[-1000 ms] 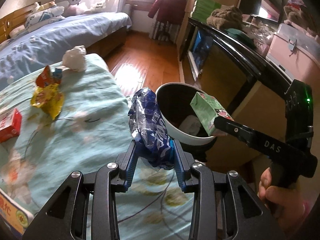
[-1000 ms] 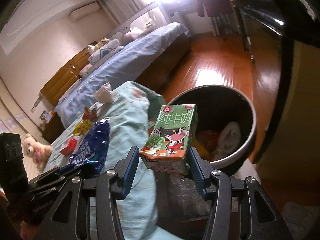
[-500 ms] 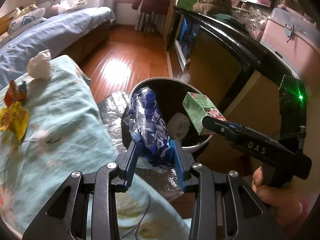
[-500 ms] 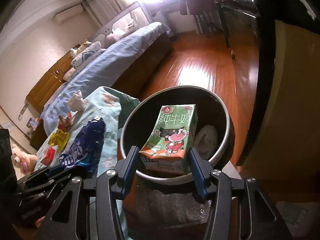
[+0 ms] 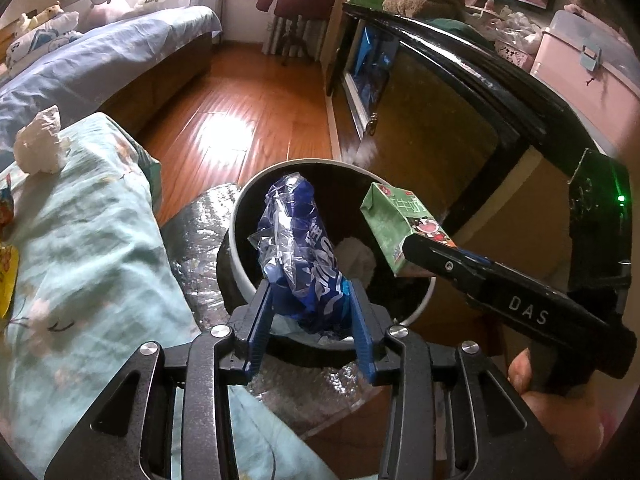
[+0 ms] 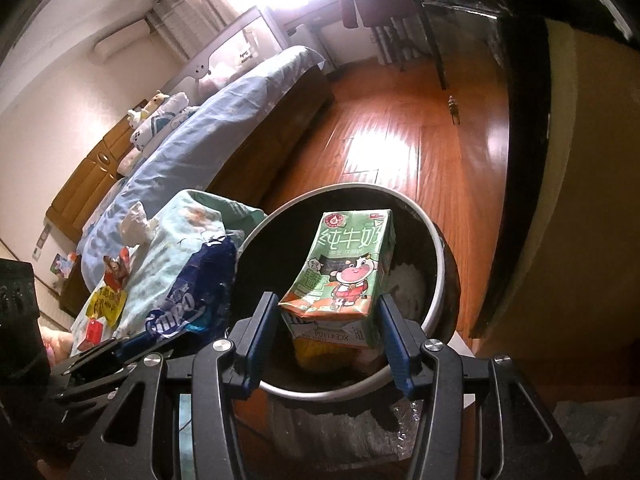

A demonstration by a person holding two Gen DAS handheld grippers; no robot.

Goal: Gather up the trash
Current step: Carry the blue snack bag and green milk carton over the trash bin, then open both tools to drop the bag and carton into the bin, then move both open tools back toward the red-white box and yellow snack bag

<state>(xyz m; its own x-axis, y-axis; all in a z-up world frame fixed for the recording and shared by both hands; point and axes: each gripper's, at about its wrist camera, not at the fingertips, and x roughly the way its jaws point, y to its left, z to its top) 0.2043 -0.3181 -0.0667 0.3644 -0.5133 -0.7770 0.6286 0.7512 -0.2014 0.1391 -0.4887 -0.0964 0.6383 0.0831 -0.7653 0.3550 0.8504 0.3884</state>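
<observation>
My left gripper (image 5: 310, 316) is shut on a crumpled blue plastic wrapper (image 5: 298, 248) and holds it over the near rim of the round dark trash bin (image 5: 244, 276). My right gripper (image 6: 328, 320) is shut on a green milk carton (image 6: 344, 272) and holds it over the bin (image 6: 438, 276). The carton (image 5: 396, 226) and the right gripper's fingers (image 5: 460, 266) also show in the left wrist view. White crumpled paper (image 5: 356, 256) lies inside the bin.
A table under a teal floral cloth (image 5: 80, 248) stands left of the bin, with a white paper ball (image 5: 38, 142), yellow wrapper (image 6: 106, 304) and small red box (image 6: 94, 330) on it. A black cabinet (image 5: 460, 92) stands right. A bed (image 5: 80, 64) lies beyond the wood floor.
Both grippers have moved from beside the table to over the bin, carrying the wrapper and the carton. The bin now sits directly under both.
</observation>
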